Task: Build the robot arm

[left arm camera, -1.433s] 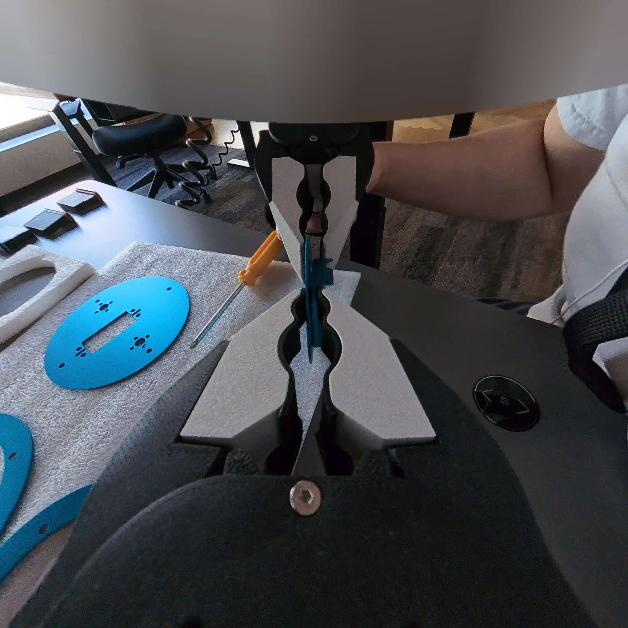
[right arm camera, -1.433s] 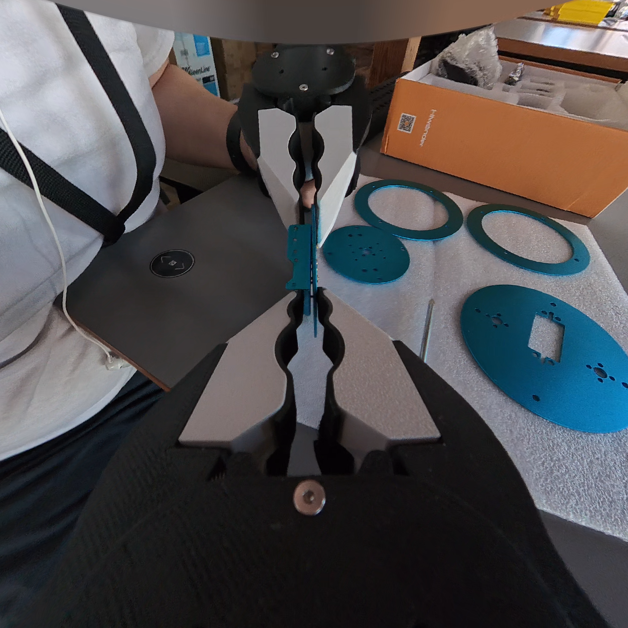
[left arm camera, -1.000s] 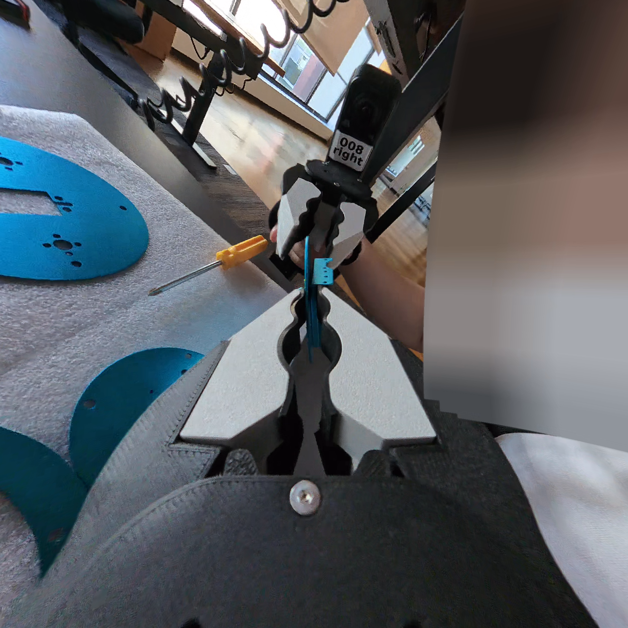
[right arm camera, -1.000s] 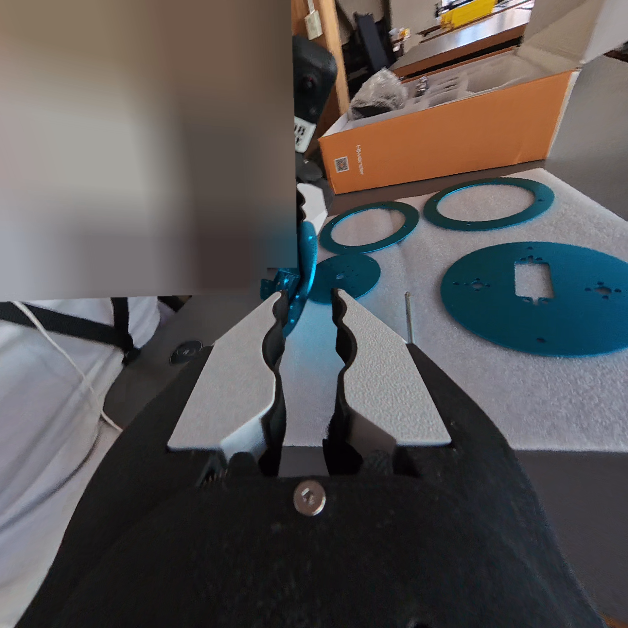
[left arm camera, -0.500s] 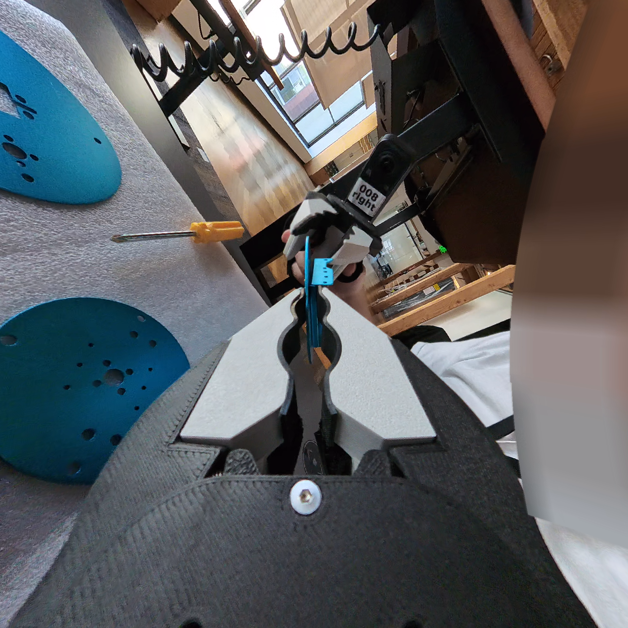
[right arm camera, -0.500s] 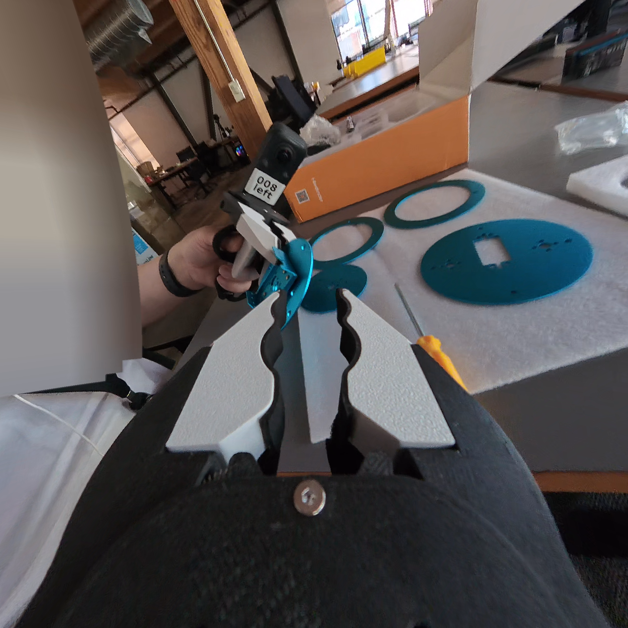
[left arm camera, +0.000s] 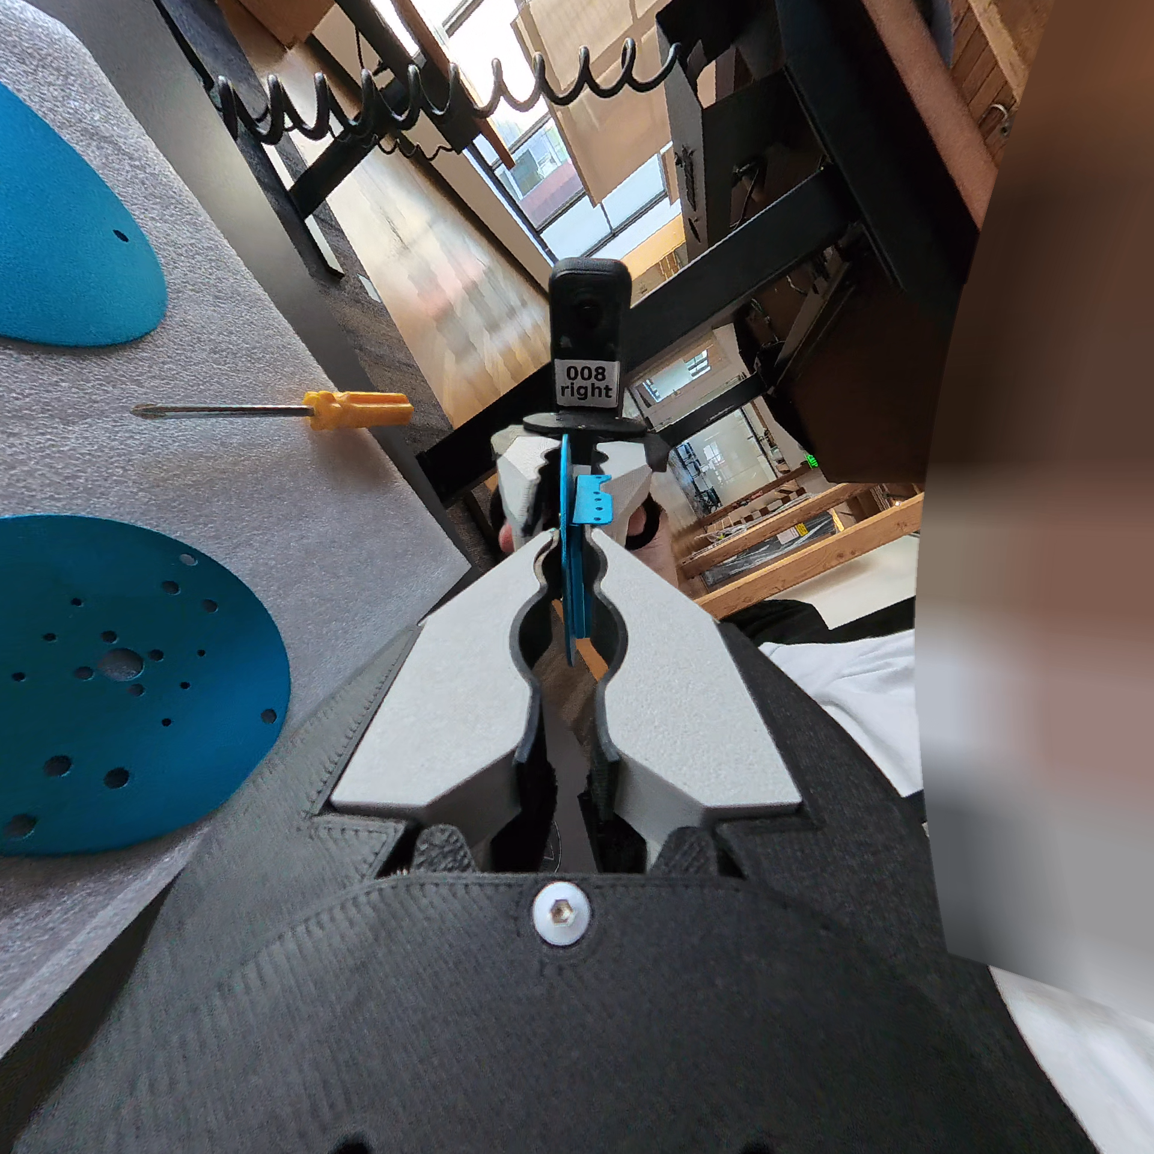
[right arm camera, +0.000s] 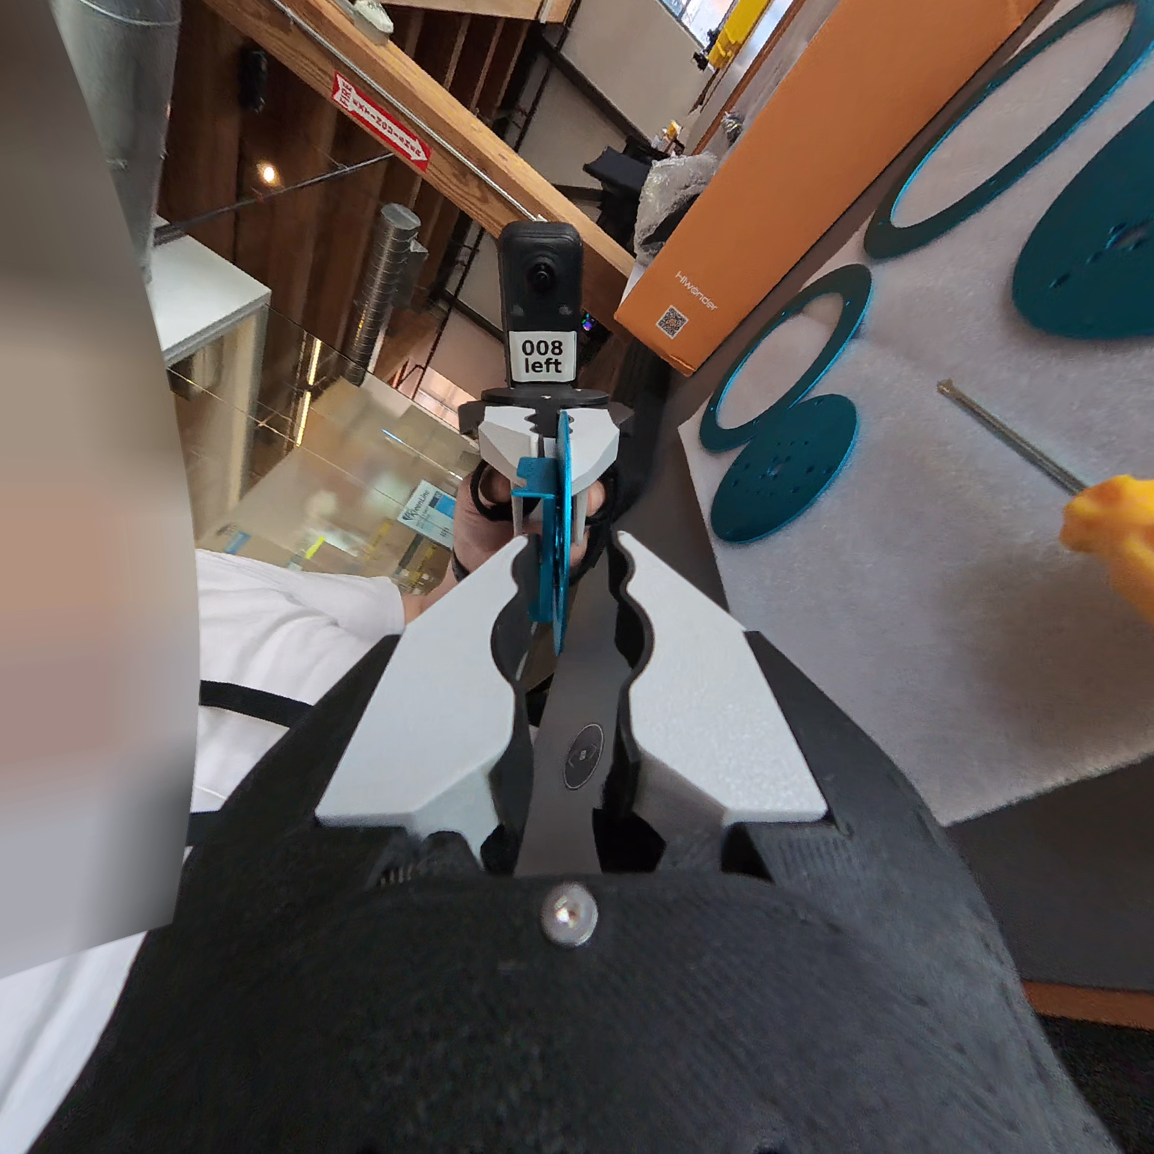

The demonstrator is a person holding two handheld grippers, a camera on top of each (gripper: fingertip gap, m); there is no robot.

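Held up edge-on at mid-frame, the thin blue disc with its bracket (left arm camera: 574, 562) looks stiff, light and slick — the left tongs (left arm camera: 571, 540) pinch its rim, best gripped there, while the right tongs (right arm camera: 565, 543) stand spread around its far edge.

Blue disc (left arm camera: 571, 581), orange screwdriver handle (left arm camera: 359, 409), white foam sheet (left arm camera: 237, 499).

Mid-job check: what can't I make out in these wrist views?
1. Blue round metal plate with a small bracket: edge-on in both views, face hidden.
2. Right gripper: right wrist view, contact with the plate unclear, bracket covers one fingertip.
3. Orange-handled screwdriver: right wrist view, blurred, handle cut by right edge.
4. Large blue metal disc: left wrist view, cut by left edge.
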